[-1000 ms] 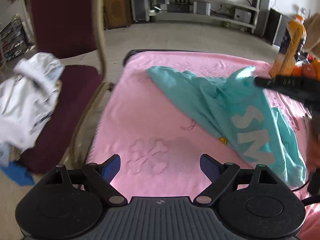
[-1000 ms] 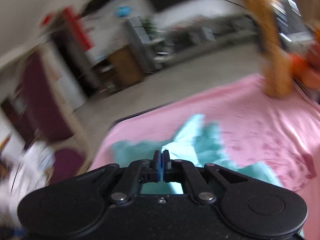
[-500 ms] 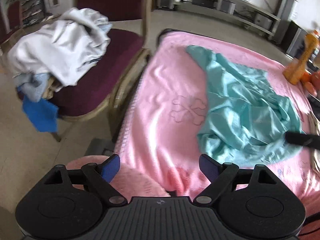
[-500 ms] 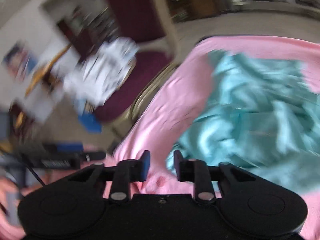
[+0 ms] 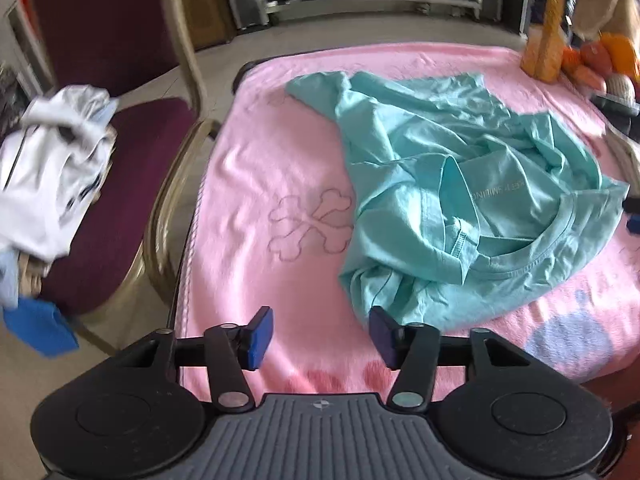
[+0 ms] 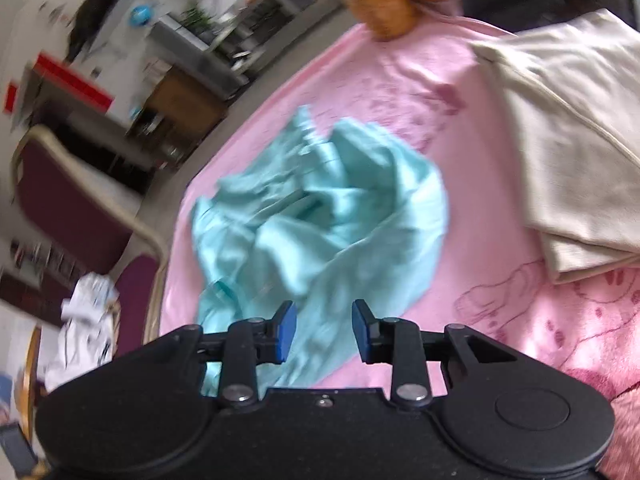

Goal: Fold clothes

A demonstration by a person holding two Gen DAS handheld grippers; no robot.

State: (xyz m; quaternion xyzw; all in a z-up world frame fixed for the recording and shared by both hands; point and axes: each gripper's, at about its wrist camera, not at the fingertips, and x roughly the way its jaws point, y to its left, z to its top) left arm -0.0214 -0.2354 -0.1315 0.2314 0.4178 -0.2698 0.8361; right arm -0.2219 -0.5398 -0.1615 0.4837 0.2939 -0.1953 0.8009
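In the left wrist view, a maroon chair (image 5: 112, 184) stands at nine o'clock with a heap of white clothes (image 5: 48, 176) on its seat and a blue cloth (image 5: 38, 328) hanging low beside it. The pink blanket (image 5: 260, 184) covers the table from the centre out to three o'clock. The teal T-shirt (image 5: 460, 184) lies crumpled on it, collar towards four o'clock, one sleeve reaching to twelve. An orange bottle (image 5: 548, 40) stands at one o'clock. The left gripper (image 5: 318, 336) is at six o'clock, its jaws closing with only blanket between them; the shirt's near edge lies just beside the right pad.

In the right wrist view, the right gripper (image 6: 324, 332) is at six o'clock over the shirt's edge, its jaws opening and clamping nothing. A folded beige garment (image 6: 568, 152) lies at two o'clock
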